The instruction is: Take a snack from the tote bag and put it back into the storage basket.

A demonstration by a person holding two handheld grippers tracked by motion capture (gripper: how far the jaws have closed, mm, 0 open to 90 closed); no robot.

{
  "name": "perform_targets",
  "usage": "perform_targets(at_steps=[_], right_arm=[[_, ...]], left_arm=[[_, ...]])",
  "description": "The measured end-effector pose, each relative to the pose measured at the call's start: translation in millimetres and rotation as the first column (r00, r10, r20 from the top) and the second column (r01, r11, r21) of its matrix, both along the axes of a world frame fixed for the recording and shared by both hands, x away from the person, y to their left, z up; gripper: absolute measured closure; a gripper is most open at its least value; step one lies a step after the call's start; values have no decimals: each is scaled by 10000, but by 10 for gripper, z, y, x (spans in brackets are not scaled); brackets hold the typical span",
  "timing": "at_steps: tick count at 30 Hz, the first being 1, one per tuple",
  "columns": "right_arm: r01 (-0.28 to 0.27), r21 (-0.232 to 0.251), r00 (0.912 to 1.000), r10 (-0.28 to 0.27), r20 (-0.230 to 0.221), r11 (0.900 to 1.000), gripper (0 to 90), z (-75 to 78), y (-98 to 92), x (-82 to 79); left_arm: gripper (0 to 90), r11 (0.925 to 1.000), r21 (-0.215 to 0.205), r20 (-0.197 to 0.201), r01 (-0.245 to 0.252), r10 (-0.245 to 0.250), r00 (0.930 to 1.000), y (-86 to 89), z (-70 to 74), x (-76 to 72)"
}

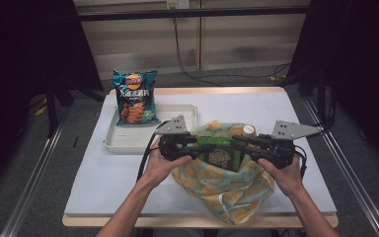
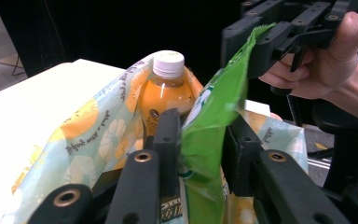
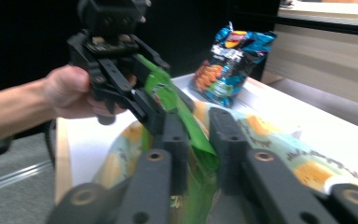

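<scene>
Green packet [image 2: 205, 135] between left gripper [image 2: 200, 154] fingers (table edge near).

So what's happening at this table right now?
A person holds a gripper in each hand over a patterned cloth bag on the white table. Both the left gripper and the right gripper have a green snack packet between their jaws, one at each end, with the packet standing partly inside the bag. A bottle of orange drink already sits upright in the bag. A blue chip bag leans on a white tray further back.
</scene>
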State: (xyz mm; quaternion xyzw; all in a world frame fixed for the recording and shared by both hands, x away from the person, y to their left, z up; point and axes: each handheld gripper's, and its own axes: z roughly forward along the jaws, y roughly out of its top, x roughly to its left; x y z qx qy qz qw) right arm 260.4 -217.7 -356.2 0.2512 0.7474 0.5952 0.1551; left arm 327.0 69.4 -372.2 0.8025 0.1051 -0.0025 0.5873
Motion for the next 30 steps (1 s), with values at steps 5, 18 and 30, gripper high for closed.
perform_targets(at_steps=[5, 18, 30], right_arm=[[143, 10, 9998, -143, -102, 9999, 612, -11, -8, -15], [867, -163, 9956, -873, -351, 9961, 296, -87, -207, -189], [1520, -409, 9866, -1541, -541, 9875, 183, -372, -369, -471]], left_arm=[[735, 9997, 254, 24, -4, 4, 10000, -10, 11, -13], [732, 9994, -54, -14, -352, 352, 9994, 40, 72, 28], [733, 9979, -419, -108, -486, 482, 9988, 77, 175, 63]])
